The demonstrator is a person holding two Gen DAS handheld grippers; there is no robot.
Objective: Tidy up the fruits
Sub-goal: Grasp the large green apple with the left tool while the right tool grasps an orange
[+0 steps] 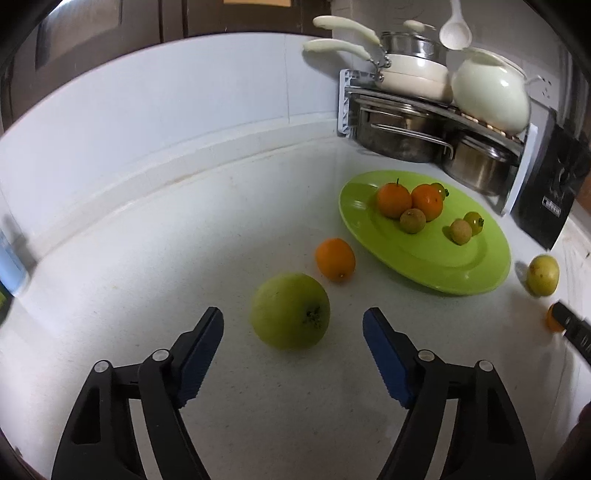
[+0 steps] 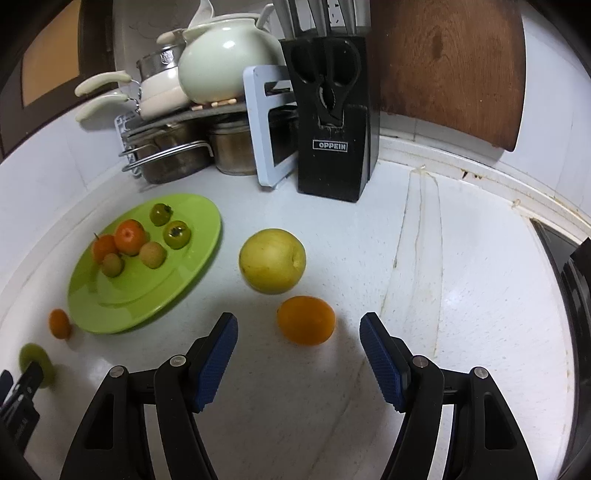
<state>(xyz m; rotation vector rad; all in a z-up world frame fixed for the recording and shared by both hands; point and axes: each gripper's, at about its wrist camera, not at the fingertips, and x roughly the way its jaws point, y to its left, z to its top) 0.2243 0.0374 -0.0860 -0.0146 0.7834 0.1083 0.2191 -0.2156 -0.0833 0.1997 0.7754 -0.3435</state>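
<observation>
Already six small fruits sit on the plate (image 1: 424,254); four wait on the bench (image 1: 147,258). Left claw (image 1: 293,325) gapes around the apple (image 1: 290,310), right claw (image 2: 299,328) around an orange (image 2: 306,319), neither gripping.

A white counter (image 2: 461,295) runs to a white tiled wall (image 1: 166,92). In the far corner stands a two-tier rack (image 2: 266,125). On its top shelf sit a cream pot (image 2: 225,62), a cream pan (image 1: 410,74) with long pale handles, and a steel pot (image 1: 406,44) behind it. Two steel pots (image 2: 177,155) sit underneath. A white ladle (image 1: 456,31) hangs above the rack. Right of the rack stands a black knife block (image 2: 340,140) marked OPPEIN, with scissors (image 2: 328,77) in its front. A wooden board (image 2: 450,66) leans on the wall further right. At the far left edge is a blurred pale-blue object (image 1: 11,258), perhaps a bottle.
</observation>
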